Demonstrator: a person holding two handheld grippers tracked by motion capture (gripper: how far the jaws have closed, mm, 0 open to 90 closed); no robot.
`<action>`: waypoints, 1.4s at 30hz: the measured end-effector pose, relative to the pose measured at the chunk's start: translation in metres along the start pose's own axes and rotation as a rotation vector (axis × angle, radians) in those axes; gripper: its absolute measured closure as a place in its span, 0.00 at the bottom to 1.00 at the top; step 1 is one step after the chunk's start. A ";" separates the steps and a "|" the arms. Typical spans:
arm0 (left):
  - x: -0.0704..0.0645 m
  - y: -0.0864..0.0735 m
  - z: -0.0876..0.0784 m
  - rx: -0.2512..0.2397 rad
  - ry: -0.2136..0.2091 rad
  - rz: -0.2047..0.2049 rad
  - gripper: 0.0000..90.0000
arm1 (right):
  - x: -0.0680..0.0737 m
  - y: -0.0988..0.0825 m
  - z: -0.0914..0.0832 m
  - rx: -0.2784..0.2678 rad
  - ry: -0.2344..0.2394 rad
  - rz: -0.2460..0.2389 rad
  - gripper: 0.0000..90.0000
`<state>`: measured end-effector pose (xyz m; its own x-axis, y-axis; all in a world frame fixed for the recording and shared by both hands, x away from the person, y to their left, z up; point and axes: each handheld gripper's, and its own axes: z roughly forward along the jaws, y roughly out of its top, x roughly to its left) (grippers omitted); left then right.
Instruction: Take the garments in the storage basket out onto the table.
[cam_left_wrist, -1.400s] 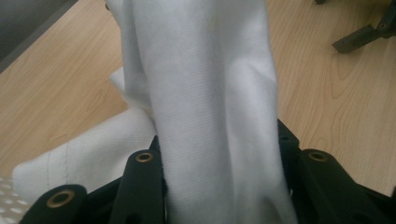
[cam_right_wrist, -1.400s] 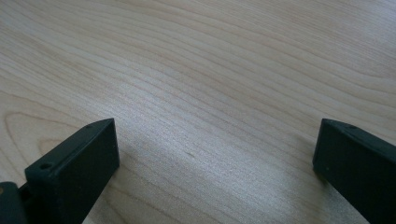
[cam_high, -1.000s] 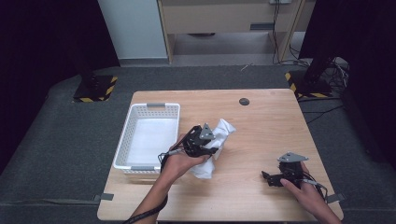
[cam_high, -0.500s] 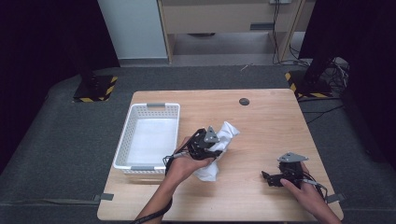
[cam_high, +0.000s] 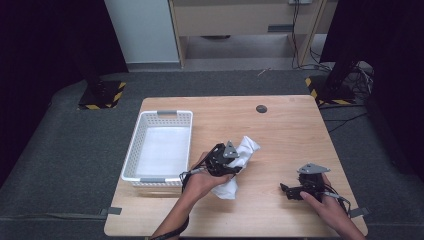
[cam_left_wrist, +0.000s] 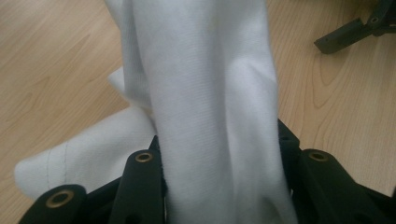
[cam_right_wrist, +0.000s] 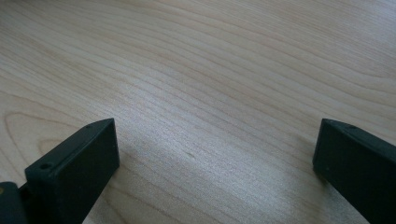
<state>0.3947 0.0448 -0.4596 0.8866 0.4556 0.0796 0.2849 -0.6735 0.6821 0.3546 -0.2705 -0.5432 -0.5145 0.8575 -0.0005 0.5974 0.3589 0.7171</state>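
A crumpled white cloth (cam_high: 246, 148) lies in the middle of the wooden table (cam_high: 285, 130). My left gripper (cam_high: 237, 162) is shut on it, just right of the basket. In the left gripper view a thick fold of the cloth (cam_left_wrist: 210, 93) fills the gap between the two black jaws and runs up out of the left gripper (cam_left_wrist: 219, 161); the fingertips are buried in fabric. My right gripper (cam_high: 287, 192) rests on the table at the near right and points left. Its jaws stand wide apart over bare wood, with nothing between them in the right gripper view (cam_right_wrist: 215, 154).
A white plastic basket (cam_high: 134, 150) with a white lining stands at the table's left side. A small dark round disc (cam_high: 261, 108) sits near the far edge. The other gripper's black jaw tips (cam_left_wrist: 355, 28) show at the top right of the left gripper view.
My left gripper has shifted a little to the right and toward the near edge, carrying the cloth with it. The right gripper has stayed where it was.
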 end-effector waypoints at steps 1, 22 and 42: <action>0.000 0.000 0.003 0.001 0.002 -0.005 0.66 | 0.000 0.000 0.000 0.000 0.000 0.000 0.00; -0.015 -0.008 0.038 0.007 0.004 -0.080 0.65 | 0.000 0.000 0.000 0.000 0.000 0.000 0.00; -0.019 -0.002 0.062 0.010 0.032 -0.114 0.61 | 0.000 0.000 0.000 0.000 0.001 -0.002 0.00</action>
<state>0.3997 0.0013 -0.5076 0.8359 0.5483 0.0253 0.3873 -0.6219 0.6806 0.3545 -0.2704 -0.5432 -0.5166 0.8562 -0.0012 0.5962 0.3608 0.7172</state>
